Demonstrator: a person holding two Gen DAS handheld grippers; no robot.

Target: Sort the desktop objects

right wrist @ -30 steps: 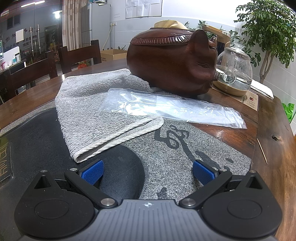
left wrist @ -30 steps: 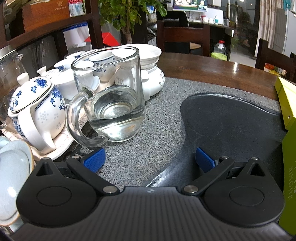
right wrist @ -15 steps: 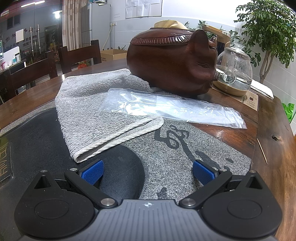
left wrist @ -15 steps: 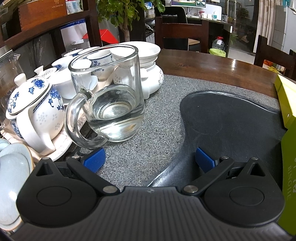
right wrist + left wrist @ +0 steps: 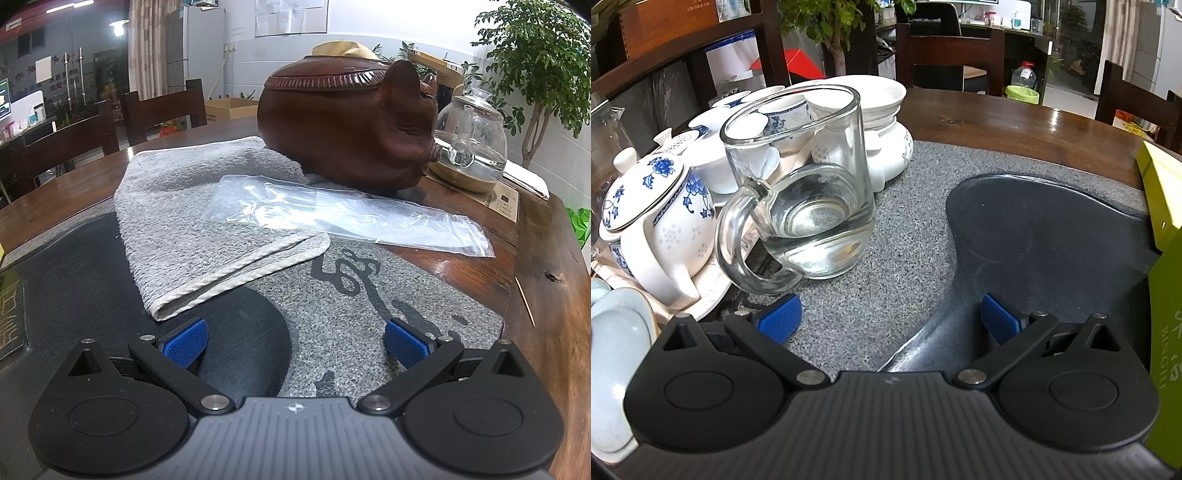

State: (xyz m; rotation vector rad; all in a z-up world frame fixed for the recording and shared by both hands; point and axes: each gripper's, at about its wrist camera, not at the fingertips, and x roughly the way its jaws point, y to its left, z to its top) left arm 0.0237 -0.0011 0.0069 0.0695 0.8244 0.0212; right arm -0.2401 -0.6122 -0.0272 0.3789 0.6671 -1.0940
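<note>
A clear glass pitcher (image 5: 809, 192) with a handle and a little water stands on the grey stone tea tray (image 5: 886, 280), just ahead and left of my left gripper (image 5: 890, 319), which is open and holds nothing. Beside the pitcher sit a blue-and-white teapot (image 5: 653, 214) and several white cups (image 5: 783, 114). In the right wrist view a folded grey towel (image 5: 192, 221) and a clear plastic bag (image 5: 343, 218) lie ahead of my right gripper (image 5: 295, 341), open and empty, low over the tray.
A carved brown wooden pig-shaped box (image 5: 351, 125) stands behind the bag, with a glass kettle (image 5: 472, 144) on its base to the right. Green boxes (image 5: 1163, 266) stand at the tray's right side. Wooden table (image 5: 1015, 122), chairs and a plant lie beyond.
My left gripper has drawn back and risen slightly, so the pitcher and teaware sit a little lower and farther in view. The right view is unchanged.
</note>
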